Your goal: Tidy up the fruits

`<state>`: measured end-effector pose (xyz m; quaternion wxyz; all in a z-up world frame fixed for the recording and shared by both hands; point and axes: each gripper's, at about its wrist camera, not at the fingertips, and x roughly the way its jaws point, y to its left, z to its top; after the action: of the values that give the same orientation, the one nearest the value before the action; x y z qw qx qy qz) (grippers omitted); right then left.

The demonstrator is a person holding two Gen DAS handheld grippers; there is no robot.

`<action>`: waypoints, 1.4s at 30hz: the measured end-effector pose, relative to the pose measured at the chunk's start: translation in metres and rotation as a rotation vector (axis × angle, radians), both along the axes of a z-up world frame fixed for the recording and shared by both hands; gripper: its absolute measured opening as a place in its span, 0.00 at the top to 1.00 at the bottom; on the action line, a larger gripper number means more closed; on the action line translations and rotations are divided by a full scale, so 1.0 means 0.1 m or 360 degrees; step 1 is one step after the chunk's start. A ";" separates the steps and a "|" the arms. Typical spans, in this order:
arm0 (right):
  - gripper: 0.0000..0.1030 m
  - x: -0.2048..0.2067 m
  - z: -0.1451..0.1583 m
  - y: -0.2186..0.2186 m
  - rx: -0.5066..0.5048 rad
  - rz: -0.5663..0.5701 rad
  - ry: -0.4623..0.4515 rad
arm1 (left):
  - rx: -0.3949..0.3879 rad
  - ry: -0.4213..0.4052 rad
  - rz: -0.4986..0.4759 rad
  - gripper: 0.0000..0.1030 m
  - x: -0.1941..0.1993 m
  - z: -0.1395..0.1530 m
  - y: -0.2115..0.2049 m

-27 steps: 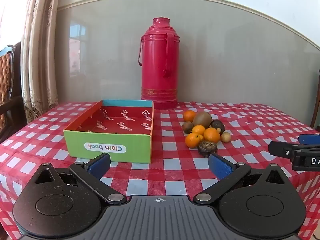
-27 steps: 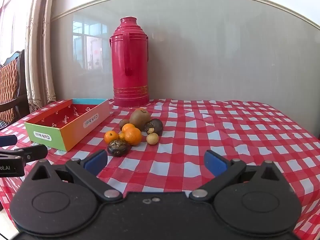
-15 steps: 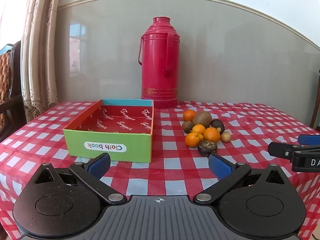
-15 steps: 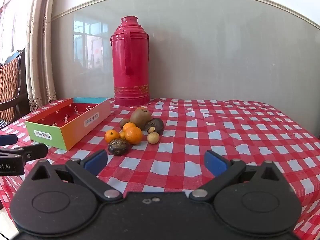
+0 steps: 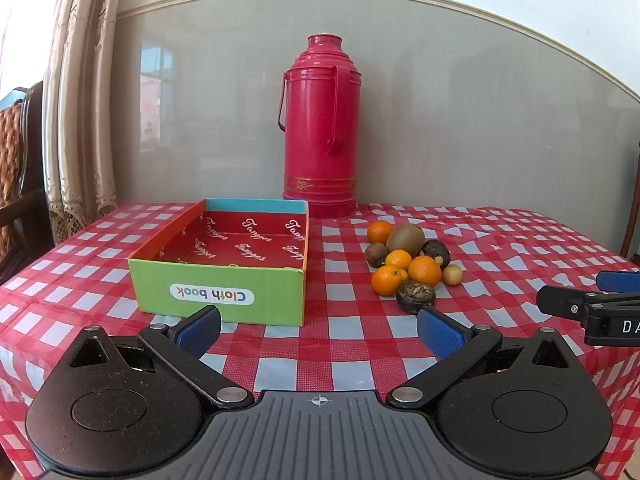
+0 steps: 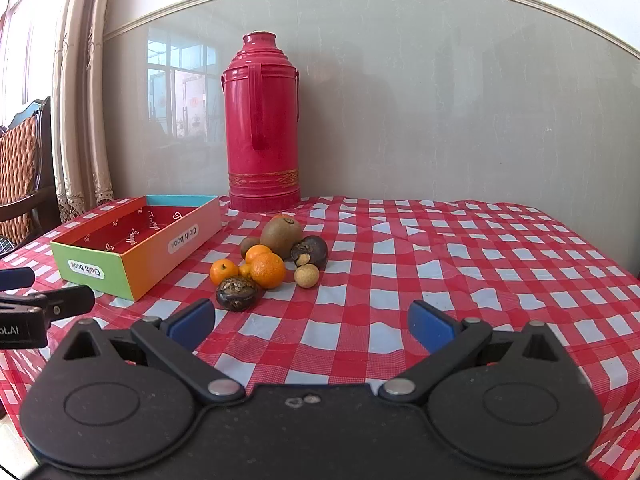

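Note:
A pile of fruit sits on the checked tablecloth: a kiwi, several small oranges, dark passion fruits and a pale longan. An empty cardboard box labelled "Cloth book" stands left of the pile. My left gripper is open and empty, low over the table in front of the box. My right gripper is open and empty, just short of the fruit pile.
A tall red thermos stands at the back against the grey wall. A chair and curtain are past the table's left edge. The table's front edge lies under both grippers.
Both grippers have risen and tilted slightly, so the table scene sits a little lower in view. Nothing on the table has moved.

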<state>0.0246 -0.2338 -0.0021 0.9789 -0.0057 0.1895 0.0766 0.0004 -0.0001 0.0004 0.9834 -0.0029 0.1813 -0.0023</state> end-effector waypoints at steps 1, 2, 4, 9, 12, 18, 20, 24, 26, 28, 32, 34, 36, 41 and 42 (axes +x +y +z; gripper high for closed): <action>0.06 0.00 0.00 0.00 -0.0001 0.0000 0.0001 | -0.0002 0.0002 -0.0001 0.00 0.00 0.00 0.00; 0.06 0.00 0.00 -0.01 -0.0002 0.0001 0.0004 | -0.0001 0.0001 -0.0001 0.00 0.00 0.00 0.01; 0.06 0.00 0.00 -0.01 -0.0002 0.0002 0.0001 | -0.0003 0.0000 -0.0001 0.00 0.00 0.00 0.01; 0.06 0.02 0.00 0.03 -0.0003 0.0001 0.0001 | -0.0003 -0.0001 -0.0002 0.00 0.00 0.00 0.01; 0.06 -0.01 0.00 -0.02 -0.0001 0.0002 0.0004 | -0.0002 -0.0002 -0.0002 0.00 0.00 0.00 0.01; 0.06 -0.01 0.00 -0.02 -0.0002 0.0002 0.0007 | -0.0005 -0.0001 -0.0002 0.00 0.00 0.00 0.01; 0.06 -0.01 0.00 -0.02 -0.0002 0.0001 0.0008 | -0.0005 -0.0003 -0.0002 0.00 0.00 0.00 0.01; 0.06 -0.01 -0.01 -0.02 -0.0004 0.0001 0.0009 | -0.0008 -0.0001 -0.0005 0.00 0.00 0.00 0.01; 0.06 -0.01 0.00 -0.02 -0.0005 0.0002 0.0012 | -0.0006 -0.0001 -0.0004 0.00 0.00 0.00 0.00; 0.06 -0.01 -0.01 -0.02 -0.0005 0.0002 0.0010 | -0.0008 -0.0002 -0.0004 0.00 0.00 0.00 0.00; 0.06 -0.01 -0.01 -0.01 -0.0005 0.0002 0.0011 | -0.0012 0.0000 -0.0006 0.00 0.00 0.00 0.00; 0.06 0.00 -0.01 -0.01 -0.0005 0.0002 0.0013 | -0.0009 -0.0001 -0.0005 0.00 0.00 0.00 -0.01; 0.06 0.00 -0.01 -0.01 -0.0008 0.0002 0.0013 | -0.0011 -0.0001 -0.0005 0.00 0.00 0.00 -0.01; 0.06 0.00 -0.01 -0.02 -0.0007 0.0003 0.0013 | -0.0011 -0.0002 -0.0003 0.00 0.00 0.00 -0.01; 0.06 0.00 -0.01 -0.02 -0.0007 0.0003 0.0013 | -0.0010 -0.0002 -0.0004 0.00 0.00 0.01 -0.02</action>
<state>0.0243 -0.2353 -0.0031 0.9780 -0.0077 0.1936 0.0770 0.0004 -0.0017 0.0011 0.9835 -0.0058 0.1805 -0.0040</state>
